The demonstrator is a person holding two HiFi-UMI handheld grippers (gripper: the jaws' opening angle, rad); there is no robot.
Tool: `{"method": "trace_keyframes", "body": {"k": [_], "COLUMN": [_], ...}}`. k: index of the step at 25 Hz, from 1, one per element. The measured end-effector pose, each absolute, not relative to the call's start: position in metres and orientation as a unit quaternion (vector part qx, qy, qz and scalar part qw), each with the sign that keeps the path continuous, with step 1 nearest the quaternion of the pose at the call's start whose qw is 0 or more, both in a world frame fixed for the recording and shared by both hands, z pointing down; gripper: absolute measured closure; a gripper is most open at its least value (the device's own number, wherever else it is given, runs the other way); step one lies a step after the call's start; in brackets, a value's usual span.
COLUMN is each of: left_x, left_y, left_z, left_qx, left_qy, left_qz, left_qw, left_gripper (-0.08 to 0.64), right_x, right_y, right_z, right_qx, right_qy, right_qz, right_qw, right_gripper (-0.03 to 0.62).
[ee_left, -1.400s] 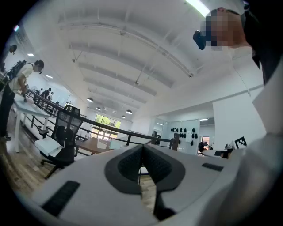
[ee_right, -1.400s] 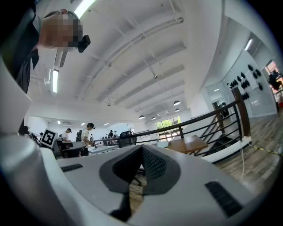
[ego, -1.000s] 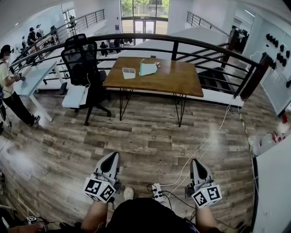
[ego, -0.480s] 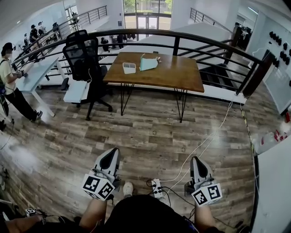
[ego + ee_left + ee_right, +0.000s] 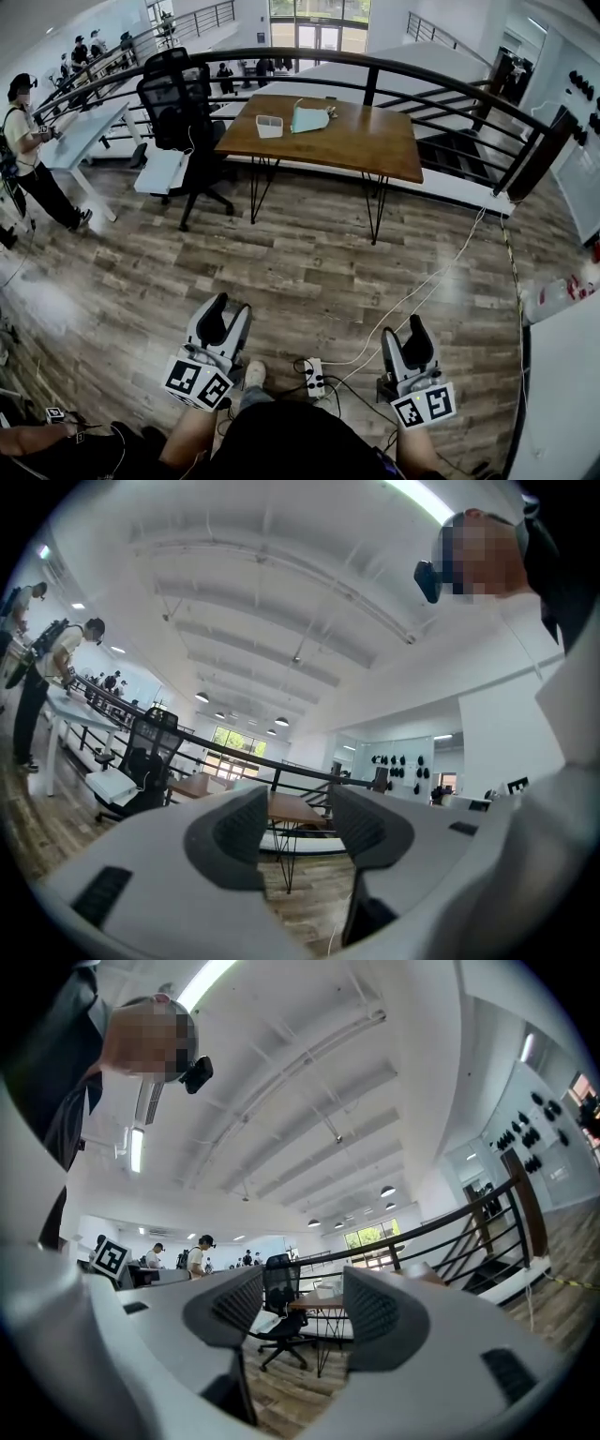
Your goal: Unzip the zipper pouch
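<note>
Room: wood-plank floor [image 5: 309, 262] of an open upper-level office, edged by a black railing [image 5: 394, 70].
Worktop: brown wooden worktop [image 5: 366, 150] stood just before the railing, across the floor from the person.
Zipper pouch: teal zipper pouch [image 5: 307, 117] sat near the worktop's far edge, left of centre; its zipper was too small to make out.
Container: white container [image 5: 269, 126] stood just beside the pouch, toward the far left corner.
Left tongs: left tongs [image 5: 232, 307] were held low over the floor, well apart from the worktop; the jaws had just been opening and stood apart, with nothing between them.
Right tongs: right tongs [image 5: 403, 330] were likewise released, jaws just opened and empty.
Elsewhere: black office chair [image 5: 183, 112] stood off the worktop's left end; a power strip [image 5: 313, 377] lay on the floor between the tongs.
</note>
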State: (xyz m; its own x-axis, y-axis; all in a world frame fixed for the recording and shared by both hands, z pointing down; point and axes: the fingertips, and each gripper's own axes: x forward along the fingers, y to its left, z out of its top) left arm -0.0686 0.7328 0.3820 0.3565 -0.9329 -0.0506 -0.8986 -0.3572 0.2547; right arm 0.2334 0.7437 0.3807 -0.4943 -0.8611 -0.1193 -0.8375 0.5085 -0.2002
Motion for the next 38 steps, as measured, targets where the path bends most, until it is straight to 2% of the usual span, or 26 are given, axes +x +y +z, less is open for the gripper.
{"method": "trace_keyframes", "body": {"k": [2,5,16,27,38], "left_x": [-0.061,-0.054,-0.074,-0.151,-0.217], "left_y": [0.739,0.746,0.700,0.574,0.520], "left_z": [0.380,0.379,0.387,0.381,0.381], "left_qx": [0.813,0.808,0.810,0.817,0.818], "left_qy": [-0.567,-0.575,-0.570,-0.555,-0.557], "left_qz": [-0.094,-0.093,-0.098,-0.123,-0.111], "left_qw": [0.089,0.089,0.096,0.095,0.085], "left_gripper": [0.320,0.281,0.264,0.264,0.264], "right_x": [0.237,0.238,0.221,0.147,0.075], "right_y": [0.746,0.749,0.706,0.589,0.519], "right_z": [0.379,0.383,0.392,0.369,0.367], "right_qx": [-0.487,-0.474,-0.473,-0.491,-0.478], "right_qy": [0.866,0.873,0.872,0.866,0.875], "right_qz": [-0.054,-0.064,-0.082,-0.057,-0.050], "right_qw": [0.098,0.096,0.091,0.072,0.062], "right_gripper": [0.297,0.270,0.288,0.308,0.319]}}
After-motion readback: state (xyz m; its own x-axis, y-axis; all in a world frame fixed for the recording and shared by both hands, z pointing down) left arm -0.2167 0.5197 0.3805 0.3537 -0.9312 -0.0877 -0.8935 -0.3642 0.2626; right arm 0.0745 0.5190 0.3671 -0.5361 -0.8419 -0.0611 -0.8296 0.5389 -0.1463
